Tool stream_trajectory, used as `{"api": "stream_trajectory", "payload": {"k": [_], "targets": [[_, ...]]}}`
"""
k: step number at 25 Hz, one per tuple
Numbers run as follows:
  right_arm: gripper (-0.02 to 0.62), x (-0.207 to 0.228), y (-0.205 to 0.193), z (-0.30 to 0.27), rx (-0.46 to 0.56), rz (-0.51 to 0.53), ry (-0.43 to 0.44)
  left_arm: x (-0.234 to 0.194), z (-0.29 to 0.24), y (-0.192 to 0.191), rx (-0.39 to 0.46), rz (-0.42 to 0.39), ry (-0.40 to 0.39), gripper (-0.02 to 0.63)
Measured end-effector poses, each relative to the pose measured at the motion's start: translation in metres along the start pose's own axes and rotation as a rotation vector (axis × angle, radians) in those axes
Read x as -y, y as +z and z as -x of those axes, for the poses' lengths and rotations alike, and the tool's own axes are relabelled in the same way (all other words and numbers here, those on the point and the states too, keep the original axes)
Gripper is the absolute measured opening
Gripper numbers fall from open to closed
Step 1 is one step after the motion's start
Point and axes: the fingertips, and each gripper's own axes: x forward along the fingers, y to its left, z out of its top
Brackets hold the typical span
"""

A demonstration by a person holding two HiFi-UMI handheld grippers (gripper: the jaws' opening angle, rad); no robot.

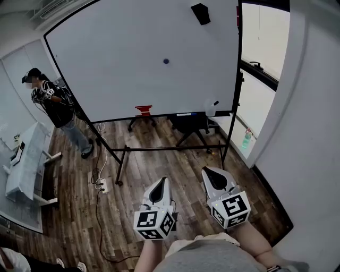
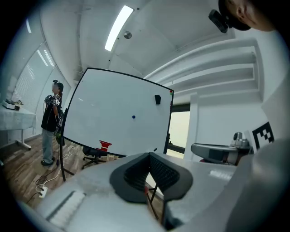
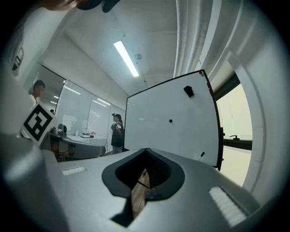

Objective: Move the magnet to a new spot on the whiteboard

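Left hand-held gripper and right hand-held gripper are held low, well apart from the whiteboard.
Both have their jaws closed and empty; the small dark-blue magnet sits near the board's middle.

White left claw, right claw, square-marker cubes

Whiteboard stood on a black frame over wood floor. Small blue magnet sat near board's centre, black eraser up top R. Red item & white bottle were along btm ledge. Left gripper & right gripper were low, side by side, tips twd board, well apart from it. Person stood by board's L edge.
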Motion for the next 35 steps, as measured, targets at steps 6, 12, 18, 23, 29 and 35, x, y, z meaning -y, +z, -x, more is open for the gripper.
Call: {"api": "stream_trajectory", "payload": {"k": [6, 12, 18, 23, 29, 35], "targets": [[0.002, 0.009, 0.003, 0.003, 0.013, 0.013, -0.007, 0.011, -0.005, -0.001, 0.005, 0.000, -0.006, 0.003], [0.002, 0.014, 0.005, 0.000, 0.022, 0.004, -0.001, 0.012, -0.008, -0.003, 0.003, 0.009, 0.001, 0.003], [0.002, 0.022, 0.002, -0.004, 0.026, 0.003, 0.002, 0.012, -0.021, -0.006, -0.002, 0.015, -0.004, 0.003], [0.002, 0.038, 0.000, -0.022, 0.021, 0.004, -0.015, 0.010, -0.045, -0.003, -0.006, 0.006, -0.020, 0.003], [0.002, 0.057, 0.001, -0.059, 0.018, 0.021, -0.037, -0.010, -0.080, 0.004, -0.008, 0.012, -0.029, 0.003], [0.002, 0.080, 0.013, -0.112, 0.034, 0.058, -0.061, -0.039, -0.125, 0.015, -0.008, 0.007, -0.039, 0.003]]}}
